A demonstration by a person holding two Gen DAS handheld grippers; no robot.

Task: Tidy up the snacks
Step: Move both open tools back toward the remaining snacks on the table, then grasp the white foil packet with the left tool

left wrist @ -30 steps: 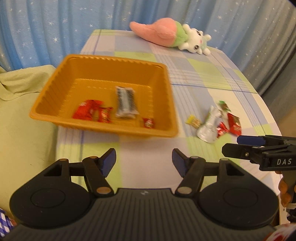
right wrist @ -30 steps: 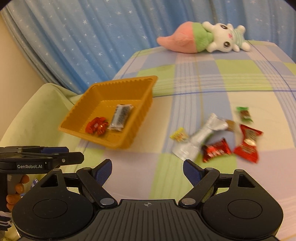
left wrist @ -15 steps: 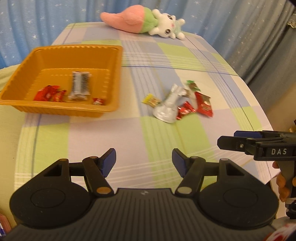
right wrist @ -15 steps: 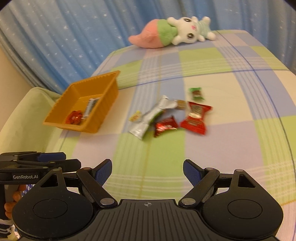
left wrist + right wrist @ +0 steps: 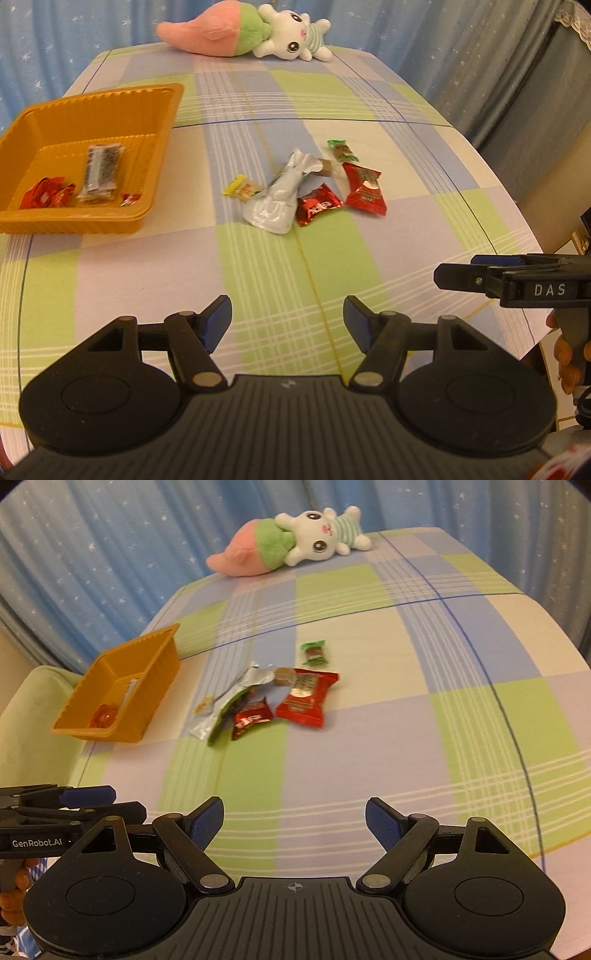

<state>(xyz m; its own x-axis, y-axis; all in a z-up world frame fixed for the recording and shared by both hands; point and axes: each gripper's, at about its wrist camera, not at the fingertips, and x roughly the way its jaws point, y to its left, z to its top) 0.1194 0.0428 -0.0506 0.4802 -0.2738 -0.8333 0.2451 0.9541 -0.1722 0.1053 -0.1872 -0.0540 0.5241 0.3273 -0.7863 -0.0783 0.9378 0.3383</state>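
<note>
— Hovering over the near edge of the table (image 5: 406, 155), were both grippers empty?

— They were. The left gripper (image 5: 287, 323) pointed steeply down at the checked cloth, its jaws moderately apart with nothing between them. The right gripper (image 5: 294, 825) hung just beside it, jaws wider and likewise holding nothing. Each was carried in a person's hand; fingers (image 5: 563, 354) showed on the right one's handle.

— And the snacks?

— Loose ones lay clustered near the middle of the table: a silver pouch (image 5: 280, 195), a small red wrapper (image 5: 318, 208) touching it, a larger red packet (image 5: 364, 188), a green candy (image 5: 341, 149) and a yellow candy (image 5: 242, 187). The orange tray (image 5: 159, 122) sat at the left edge, already holding a grey bar (image 5: 100, 171) and some red sweets (image 5: 46, 191).

— The room?

— A plush rabbit (image 5: 243, 33) lay at the far edge, blue starred curtains (image 5: 110, 554) behind.
</note>
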